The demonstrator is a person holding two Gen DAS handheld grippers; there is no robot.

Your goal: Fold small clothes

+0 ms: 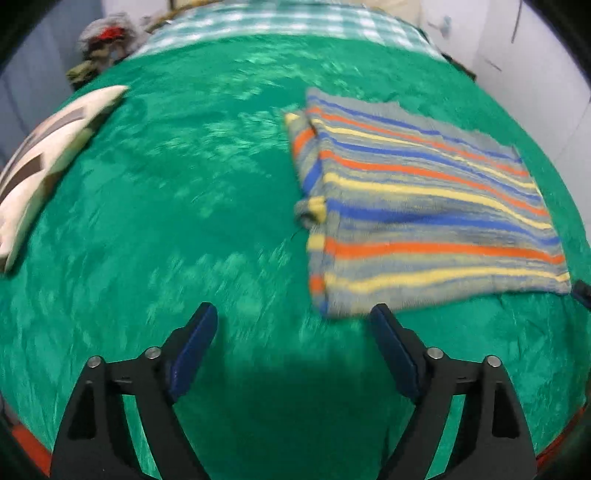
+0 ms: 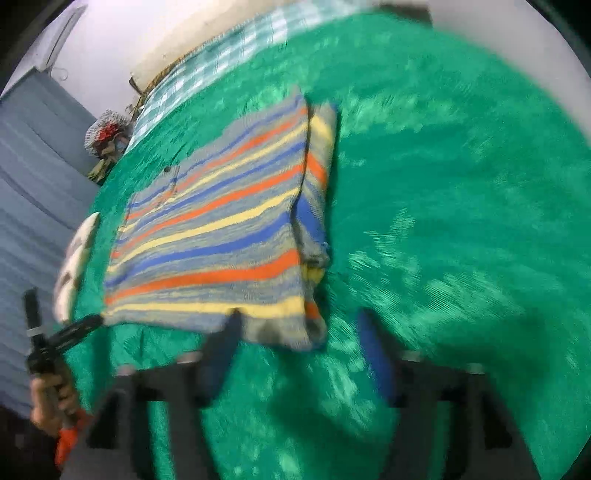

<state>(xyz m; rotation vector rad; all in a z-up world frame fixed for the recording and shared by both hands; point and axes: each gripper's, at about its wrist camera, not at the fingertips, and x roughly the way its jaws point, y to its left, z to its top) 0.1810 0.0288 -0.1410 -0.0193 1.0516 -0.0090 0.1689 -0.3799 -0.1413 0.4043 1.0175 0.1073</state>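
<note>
A small striped garment (image 1: 424, 206), grey with blue, orange and yellow bands, lies flat on a green blanket (image 1: 184, 221), with one side folded over along its left edge. My left gripper (image 1: 293, 317) is open and empty, just short of the garment's near left corner. In the right wrist view the garment (image 2: 214, 236) lies ahead, its folded strip on the right. My right gripper (image 2: 299, 325) is open at the garment's near edge, holding nothing. The left gripper (image 2: 77, 328) and the hand holding it show at the far left of that view.
A patterned cushion (image 1: 44, 162) lies on the blanket at the left. A heap of clothes (image 1: 103, 44) sits at the far left corner. A checked sheet (image 1: 280, 22) covers the bed's far end. White walls stand to the right.
</note>
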